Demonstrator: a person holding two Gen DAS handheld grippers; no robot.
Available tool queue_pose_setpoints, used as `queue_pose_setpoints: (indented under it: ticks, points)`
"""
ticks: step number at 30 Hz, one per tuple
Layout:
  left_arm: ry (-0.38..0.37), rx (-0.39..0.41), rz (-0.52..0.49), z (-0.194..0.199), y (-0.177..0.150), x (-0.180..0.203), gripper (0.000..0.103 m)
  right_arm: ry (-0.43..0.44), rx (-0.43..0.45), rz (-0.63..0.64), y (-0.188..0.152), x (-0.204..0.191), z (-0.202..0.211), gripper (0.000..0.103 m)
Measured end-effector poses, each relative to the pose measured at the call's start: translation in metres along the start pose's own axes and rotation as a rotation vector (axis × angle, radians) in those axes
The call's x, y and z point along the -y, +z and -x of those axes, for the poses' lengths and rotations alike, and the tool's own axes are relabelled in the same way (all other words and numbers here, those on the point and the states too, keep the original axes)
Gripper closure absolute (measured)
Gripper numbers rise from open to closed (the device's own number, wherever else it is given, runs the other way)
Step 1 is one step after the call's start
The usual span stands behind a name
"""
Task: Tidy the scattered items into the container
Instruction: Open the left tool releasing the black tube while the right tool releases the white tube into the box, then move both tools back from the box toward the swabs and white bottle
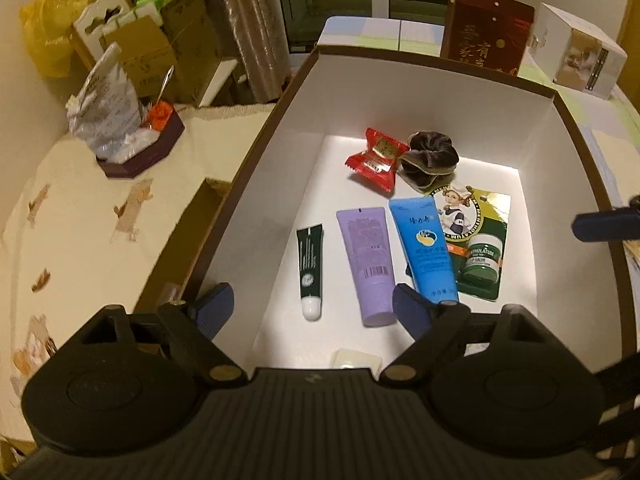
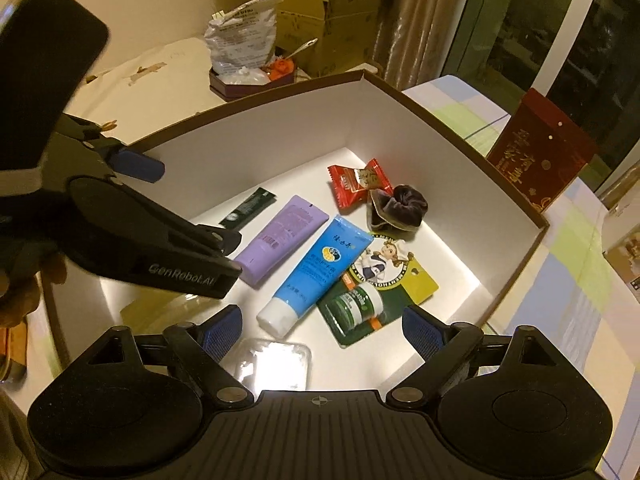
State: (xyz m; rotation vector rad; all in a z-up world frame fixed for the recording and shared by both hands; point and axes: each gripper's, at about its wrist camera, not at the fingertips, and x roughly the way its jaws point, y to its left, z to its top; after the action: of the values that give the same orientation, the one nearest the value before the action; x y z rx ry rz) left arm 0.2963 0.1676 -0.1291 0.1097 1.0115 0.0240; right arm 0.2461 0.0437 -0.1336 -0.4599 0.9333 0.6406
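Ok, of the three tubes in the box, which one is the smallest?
The dark green tube with the white cap: it is shorter and slimmer than the purple tube beside it and the blue tube beyond that.

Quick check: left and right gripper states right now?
Left gripper: open, holding nothing, over the box.
Right gripper: open, holding nothing.

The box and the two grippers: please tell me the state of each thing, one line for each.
Box: open, no lid on it.
Blue tube: lying flat, cap on, partly over the green card.
Purple tube: lying flat.
Dark green tube: lying flat, white cap on.
Red candy: wrapped.
Left gripper: jaws open, holding nothing.
Right gripper: jaws open, holding nothing.
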Motion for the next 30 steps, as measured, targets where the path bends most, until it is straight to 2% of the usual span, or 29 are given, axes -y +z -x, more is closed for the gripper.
queue_pose_setpoints:
  ticks: [7, 15, 30]
  points:
    - [0.006, 0.021, -0.014, 0.015, -0.006, 0.005, 0.019, 0.005, 0.012, -0.041, -0.014, -0.002, 0.022, 0.011]
    - [0.001, 0.085, -0.024, 0.049, -0.012, 0.013, 0.017, -0.013, 0.040, -0.126, -0.033, 0.007, 0.049, 0.011]
    - [-0.001, 0.125, -0.055, 0.099, -0.036, 0.045, 0.015, -0.007, 0.083, -0.276, -0.066, 0.022, 0.093, 0.011]
